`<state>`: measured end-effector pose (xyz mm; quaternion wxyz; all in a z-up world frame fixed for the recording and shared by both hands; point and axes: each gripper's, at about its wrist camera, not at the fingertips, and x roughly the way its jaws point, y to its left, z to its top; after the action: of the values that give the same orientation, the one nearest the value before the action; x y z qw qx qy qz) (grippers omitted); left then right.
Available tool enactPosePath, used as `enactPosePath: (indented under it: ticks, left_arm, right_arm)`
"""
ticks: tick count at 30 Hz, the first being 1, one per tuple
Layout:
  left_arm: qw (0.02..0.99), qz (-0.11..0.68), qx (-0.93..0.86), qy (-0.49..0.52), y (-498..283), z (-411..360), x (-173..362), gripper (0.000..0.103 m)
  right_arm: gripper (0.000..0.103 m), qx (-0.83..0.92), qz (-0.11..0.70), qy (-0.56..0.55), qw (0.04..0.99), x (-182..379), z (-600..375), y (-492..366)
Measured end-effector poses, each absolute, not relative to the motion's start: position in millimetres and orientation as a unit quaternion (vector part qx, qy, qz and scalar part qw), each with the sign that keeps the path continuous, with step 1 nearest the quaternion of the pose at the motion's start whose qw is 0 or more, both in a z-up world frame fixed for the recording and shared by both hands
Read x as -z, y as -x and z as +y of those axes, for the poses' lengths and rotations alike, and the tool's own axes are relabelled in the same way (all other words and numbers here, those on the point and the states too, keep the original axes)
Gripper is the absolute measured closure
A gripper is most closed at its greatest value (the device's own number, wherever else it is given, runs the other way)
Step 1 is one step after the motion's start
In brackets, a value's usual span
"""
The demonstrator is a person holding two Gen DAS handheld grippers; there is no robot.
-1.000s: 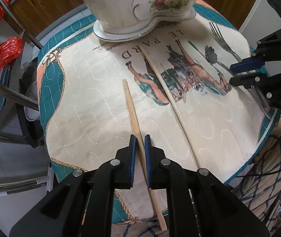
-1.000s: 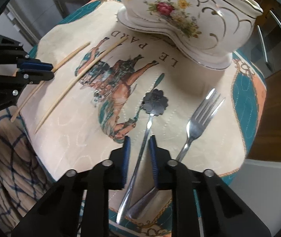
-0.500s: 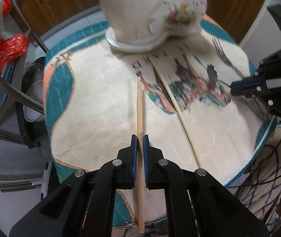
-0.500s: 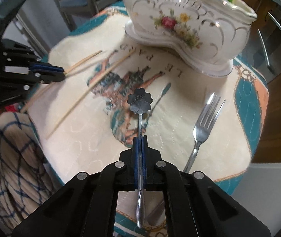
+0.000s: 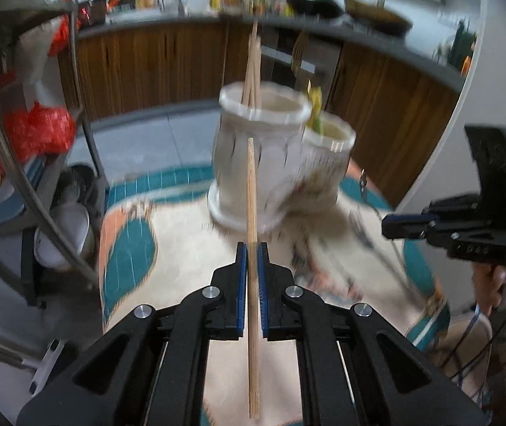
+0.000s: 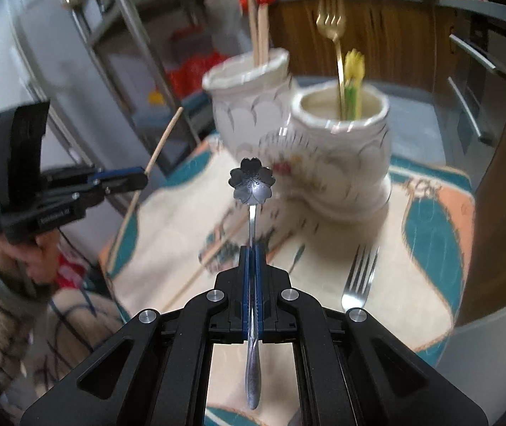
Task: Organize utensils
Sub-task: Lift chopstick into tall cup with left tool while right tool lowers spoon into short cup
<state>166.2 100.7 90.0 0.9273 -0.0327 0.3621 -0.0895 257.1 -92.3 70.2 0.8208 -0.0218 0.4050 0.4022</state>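
My left gripper point(image 5: 251, 248) is shut on a wooden chopstick point(image 5: 251, 191) and holds it lifted, pointing at the white two-part ceramic holder point(image 5: 270, 163). My right gripper point(image 6: 252, 252) is shut on a flower-headed spoon point(image 6: 252, 181), raised in front of the holder point(image 6: 341, 163). The holder's left pot holds chopsticks point(image 6: 258, 32), its right pot a gold fork point(image 6: 334, 35) and a yellow item. A second chopstick point(image 6: 213, 262) and a silver fork point(image 6: 357, 284) lie on the table mat. The left gripper also shows in the right wrist view point(image 6: 121, 181), the right gripper in the left wrist view point(image 5: 405, 223).
The round table carries a cream and teal quilted mat point(image 6: 430, 220). A metal rack point(image 5: 39, 177) with red bags and pots stands to the left. Wooden cabinets point(image 5: 377, 106) run along the back. The person's sleeves hang near the table's front edge.
Both grippers closed on their utensils and lifted them off the mat. They tilted up from looking down at the table, so the holder's rims now show.
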Motion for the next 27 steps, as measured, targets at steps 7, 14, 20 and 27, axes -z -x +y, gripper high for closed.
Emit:
enactPosePath:
  ticks: [7,14,20,27]
  left_arm:
    - [0.958,0.266,0.092,0.057,-166,88,-114,0.097]
    - [0.974,0.192,0.095,0.069,-178,82,-138,0.097]
    - [0.988,0.114,0.078,0.063,-198,79,-163,0.097]
    - [0.992,0.028,0.063,0.109,-221,91,-184,0.097]
  right_arm:
    - [0.099,-0.41,0.341,-0.028,0.846,-89,-109,-266]
    - [0.099,-0.409,0.265,-0.071,0.87,-111,-121,-279]
    - [0.099,-0.394,0.198,-0.095,0.893,-126,-116,-303]
    - [0.099,-0.365,0.152,-0.103,0.913,-137,-107,-330]
